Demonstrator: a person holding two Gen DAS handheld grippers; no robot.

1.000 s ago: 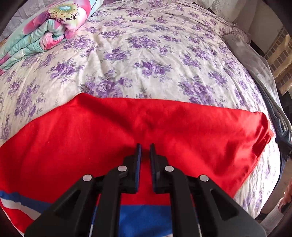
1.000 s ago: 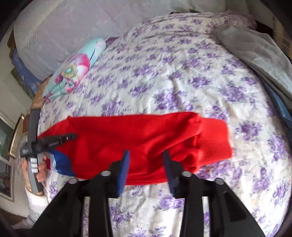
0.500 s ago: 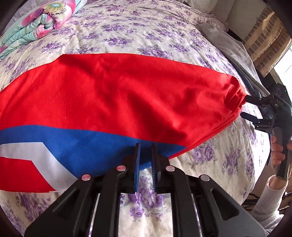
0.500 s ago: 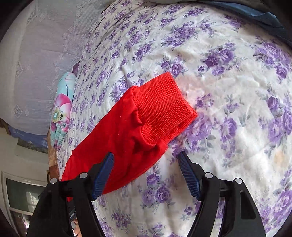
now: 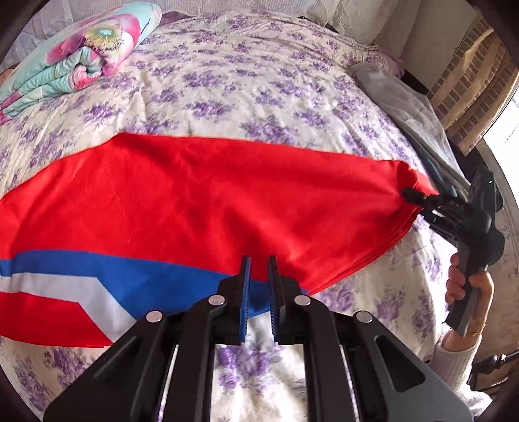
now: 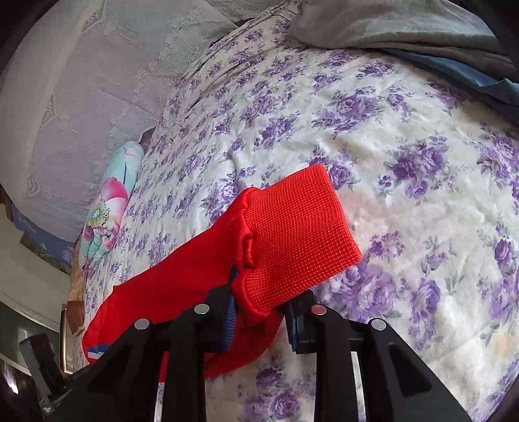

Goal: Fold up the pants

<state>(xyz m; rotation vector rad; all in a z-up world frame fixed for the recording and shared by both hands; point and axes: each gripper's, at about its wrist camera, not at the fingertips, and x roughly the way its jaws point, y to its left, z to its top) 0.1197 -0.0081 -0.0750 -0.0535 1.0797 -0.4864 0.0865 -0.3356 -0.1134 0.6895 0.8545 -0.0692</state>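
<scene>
Red pants (image 5: 201, 194) flat on floral bedspread (image 5: 246, 91), right hand-held gripper (image 6: 259, 311) clamping ribbed cuff (image 6: 295, 240), left hand-held gripper (image 5: 258, 292) nearly closed, empty.

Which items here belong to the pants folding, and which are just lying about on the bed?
In use: red pants, their ribbed cuff; right gripper closed around the cuff end; left gripper, nearly shut, holding nothing.

Lying about: floral bedspread, rolled flowered quilt, grey and blue clothing at the bed's edge.
</scene>
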